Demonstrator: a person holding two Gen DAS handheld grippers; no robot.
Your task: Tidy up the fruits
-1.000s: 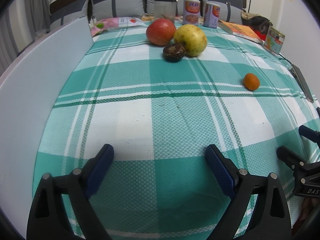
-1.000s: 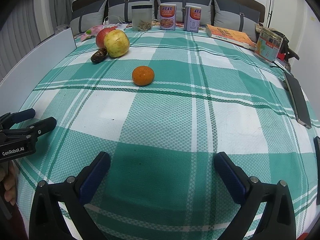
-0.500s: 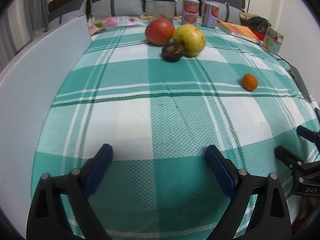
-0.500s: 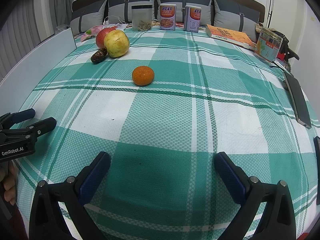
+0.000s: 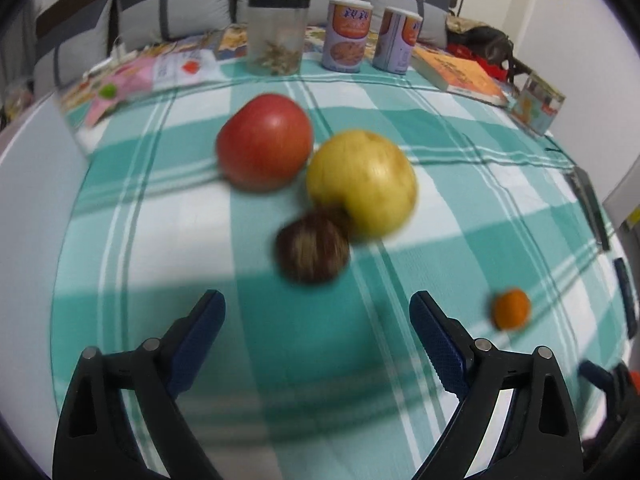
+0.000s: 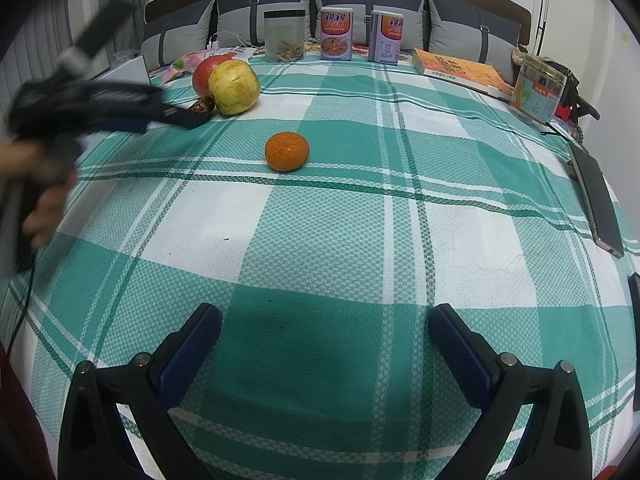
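I have three fruits grouped at the far left of the table: a red apple (image 5: 264,142), a yellow apple (image 5: 362,182) touching its right side, and a small dark brown fruit (image 5: 312,250), too blurred to name, tucked against the yellow one at its 7 o'clock. The odd one out is the tangerine (image 6: 287,151), sitting alone on the checked tablecloth (image 6: 360,240), well apart from the cluster, at about 4 o'clock from it in my left view.

As I read it, organizing is only partly done: three pieces sit together, the tangerine is not yet with them, and neither tool carries anything. I see no bowl or tray, so I cannot tell where the fruits are meant to end up.

My left gripper (image 5: 316,312) has its jaws spread wide and empty, pointed at the cluster with the dark fruit just ahead at 12 o'clock between the finger lines; the view is smeared. My right gripper (image 6: 326,322) is likewise spread and empty, low over the cloth, with the tangerine ahead at 12 o'clock, near but not reached.

Further out, along the far edge at 12 o'clock, stand a clear jar (image 6: 285,36) and two printed cans (image 6: 336,34); an orange book (image 6: 460,70) lies at 1 o'clock.
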